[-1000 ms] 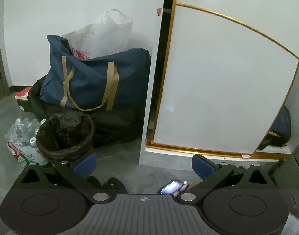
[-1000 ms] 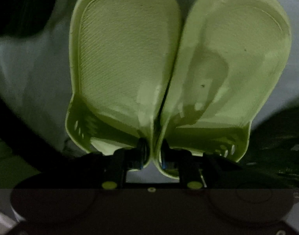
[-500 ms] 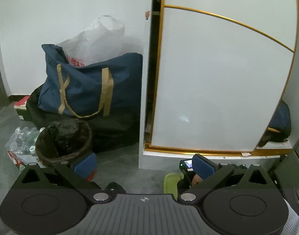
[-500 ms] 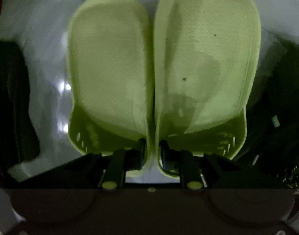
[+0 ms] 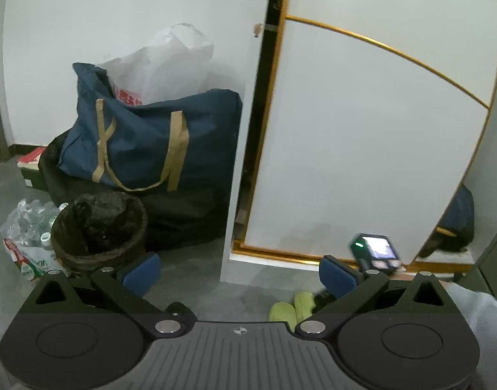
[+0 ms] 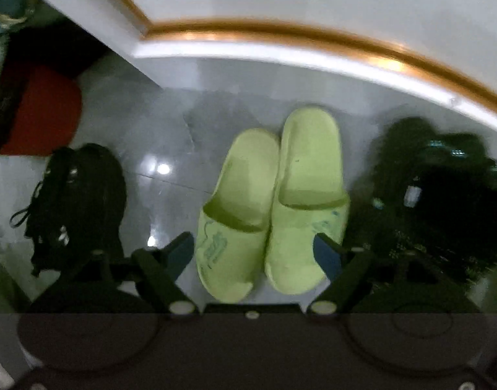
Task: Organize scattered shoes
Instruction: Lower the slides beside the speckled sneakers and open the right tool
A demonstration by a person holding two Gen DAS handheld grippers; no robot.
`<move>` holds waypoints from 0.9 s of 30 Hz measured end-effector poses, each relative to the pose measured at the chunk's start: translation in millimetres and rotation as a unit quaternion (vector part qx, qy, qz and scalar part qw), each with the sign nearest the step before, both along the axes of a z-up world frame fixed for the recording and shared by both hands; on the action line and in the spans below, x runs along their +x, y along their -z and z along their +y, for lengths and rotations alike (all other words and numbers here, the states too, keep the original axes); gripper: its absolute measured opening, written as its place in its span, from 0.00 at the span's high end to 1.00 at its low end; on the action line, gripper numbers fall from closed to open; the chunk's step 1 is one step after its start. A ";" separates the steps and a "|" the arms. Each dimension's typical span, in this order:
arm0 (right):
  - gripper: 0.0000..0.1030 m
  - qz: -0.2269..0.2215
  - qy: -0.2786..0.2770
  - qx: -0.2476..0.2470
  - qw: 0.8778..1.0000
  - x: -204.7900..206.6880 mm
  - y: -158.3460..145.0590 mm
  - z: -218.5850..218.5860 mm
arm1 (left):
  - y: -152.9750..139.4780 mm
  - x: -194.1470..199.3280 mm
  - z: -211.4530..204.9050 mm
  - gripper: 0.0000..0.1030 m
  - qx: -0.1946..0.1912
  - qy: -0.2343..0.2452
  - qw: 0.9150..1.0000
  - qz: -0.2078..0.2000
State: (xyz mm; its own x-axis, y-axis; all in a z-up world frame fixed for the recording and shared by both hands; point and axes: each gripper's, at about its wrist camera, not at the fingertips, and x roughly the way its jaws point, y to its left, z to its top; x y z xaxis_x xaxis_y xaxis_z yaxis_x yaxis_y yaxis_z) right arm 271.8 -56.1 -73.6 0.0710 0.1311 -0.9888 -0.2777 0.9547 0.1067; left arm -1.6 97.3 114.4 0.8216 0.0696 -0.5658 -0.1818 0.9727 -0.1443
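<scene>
A pair of light green slippers [image 6: 271,201] lies side by side on the grey floor, heels toward the cabinet base [image 6: 281,55]. My right gripper [image 6: 253,253] is open and hovers over their toe ends without touching them. A black laced shoe [image 6: 79,201] lies to the left of the pair and dark shoes [image 6: 437,195] to the right. In the left wrist view my left gripper [image 5: 238,274] is open and empty above the floor. The green slippers [image 5: 292,307] show low down by its right finger, with the right gripper's lit screen [image 5: 376,250] above them.
A white cabinet door with gold trim [image 5: 362,146] fills the right. A navy bag [image 5: 144,143] with a white plastic bag [image 5: 163,68] on it leans at the wall. A lined wastebasket [image 5: 98,227] and a pack of water bottles [image 5: 27,234] stand left. A red object [image 6: 43,110] lies far left.
My right gripper has opened, let go of the green slippers and drawn back; they now lie on the floor by the cabinet. The left wrist view has shifted slightly.
</scene>
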 end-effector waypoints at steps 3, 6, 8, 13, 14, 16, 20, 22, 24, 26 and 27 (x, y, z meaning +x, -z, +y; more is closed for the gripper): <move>0.21 -0.052 -0.030 -0.022 0.998 -10.2 15.5 -8.1 | -0.7 -2.0 4.9 0.00 -0.004 -0.013 1.000 -0.006; 0.29 -0.106 -0.069 -0.064 0.990 -0.6 46.2 -6.7 | 0.2 -3.0 6.2 0.00 0.002 -0.021 1.000 -0.007; 0.43 -0.115 -0.061 -0.080 0.988 13.9 75.3 -7.6 | 0.8 -2.6 4.9 0.00 0.008 -0.024 1.000 -0.004; 0.65 -0.070 -0.045 -0.129 0.988 34.6 138.6 1.7 | -0.8 0.0 -3.8 0.00 0.021 -0.020 1.000 0.000; 0.65 -0.065 -0.037 -0.135 0.988 36.3 140.4 2.6 | -0.9 0.7 -6.5 0.00 0.023 -0.016 1.000 0.001; 0.67 -0.038 -0.029 -0.138 0.989 40.6 136.9 5.9 | -0.5 1.4 -9.2 0.00 0.026 -0.010 1.000 0.002; 0.61 -0.003 -0.062 -0.175 0.983 48.2 133.6 22.1 | -1.3 1.9 -13.6 0.00 0.027 0.000 1.000 0.002; 0.55 -0.016 -0.068 -0.198 0.978 50.7 133.9 26.6 | -0.7 1.4 -11.3 0.00 0.021 -0.004 1.000 0.000; 0.52 -0.008 -0.063 -0.206 0.977 52.8 137.5 28.4 | -2.9 0.4 -15.7 0.00 0.020 0.005 1.000 -0.003; 0.51 -0.011 -0.081 -0.210 0.974 51.2 140.9 29.6 | -5.1 -0.6 -20.1 0.00 0.019 0.015 1.000 -0.007; 0.51 -0.017 -0.099 -0.213 0.972 49.6 146.3 31.2 | -6.2 -1.2 -22.3 0.00 0.018 0.020 1.000 -0.009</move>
